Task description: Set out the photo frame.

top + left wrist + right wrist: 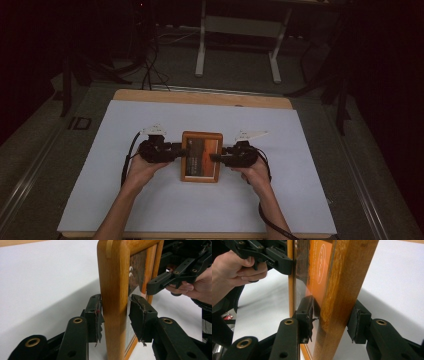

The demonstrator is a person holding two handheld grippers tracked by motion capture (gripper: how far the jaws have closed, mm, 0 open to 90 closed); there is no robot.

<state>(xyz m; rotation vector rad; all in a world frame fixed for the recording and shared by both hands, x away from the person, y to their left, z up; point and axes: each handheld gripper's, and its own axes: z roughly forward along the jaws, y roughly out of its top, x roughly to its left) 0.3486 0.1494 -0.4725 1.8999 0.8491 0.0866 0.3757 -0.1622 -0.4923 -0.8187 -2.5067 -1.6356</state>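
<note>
A wooden picture frame (201, 156) with an orange and dark print under glass sits mid-table between my two grippers. My left gripper (182, 151) straddles its left rail, and in the left gripper view (115, 312) one pad (95, 315) lies against the frame's back (115, 277) while the other stands a sliver off the glass side. My right gripper (216, 157) straddles the opposite rail. In the right gripper view (332, 317) the frame (347, 277) has the back pad (358, 323) against the wood and the front pad just clear. Each view also shows the other gripper (172, 277) (269, 255) across the frame.
A white sheet (150, 200) covers a wooden tabletop (200, 97). The frame casts a shadow on the sheet beneath it. Behind the table the room is dark, with a desk's white legs (237, 45) and cables on the floor.
</note>
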